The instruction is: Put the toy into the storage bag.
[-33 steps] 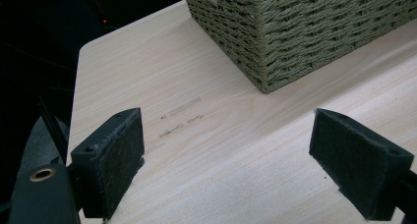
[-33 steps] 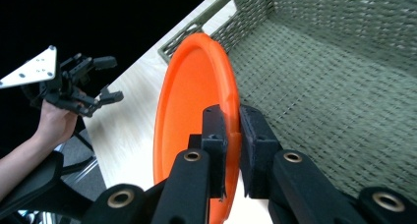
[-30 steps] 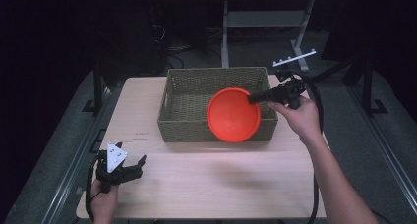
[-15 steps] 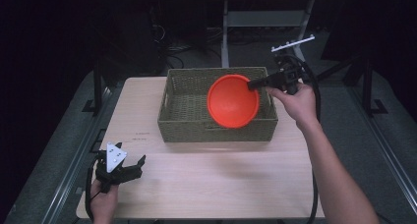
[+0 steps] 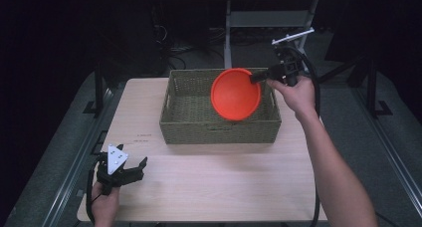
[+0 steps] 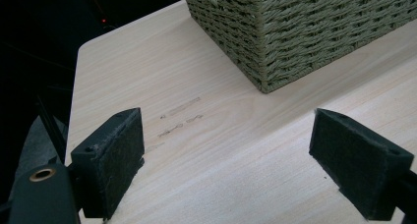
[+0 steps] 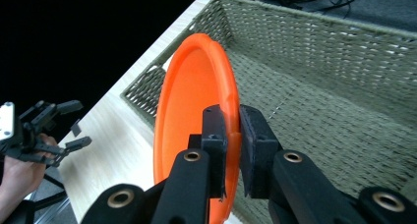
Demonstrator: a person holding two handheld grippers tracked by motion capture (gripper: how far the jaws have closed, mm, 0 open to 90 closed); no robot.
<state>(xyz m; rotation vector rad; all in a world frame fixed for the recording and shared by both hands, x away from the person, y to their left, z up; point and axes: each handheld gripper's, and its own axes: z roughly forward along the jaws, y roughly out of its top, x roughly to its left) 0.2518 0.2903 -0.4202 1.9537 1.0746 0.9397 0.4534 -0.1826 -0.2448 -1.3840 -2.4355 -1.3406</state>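
We are gripping the orange plate [image 5: 235, 94] by its rim in our right claw [image 7: 232, 130], jaws clamped tight, the plate standing on edge over the wicker basket [image 5: 189, 118]. Our left claw [image 6: 226, 155] is resting wide open and empty on the table [image 5: 224, 182], the basket just ahead of it.

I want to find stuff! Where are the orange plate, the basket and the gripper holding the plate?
plate [image 5: 234, 95], high view, its inner face
basket [image 5: 219, 131], high view, near wall
right gripper [image 7: 231, 130], right gripper view, fingertips pinching the plate's rim
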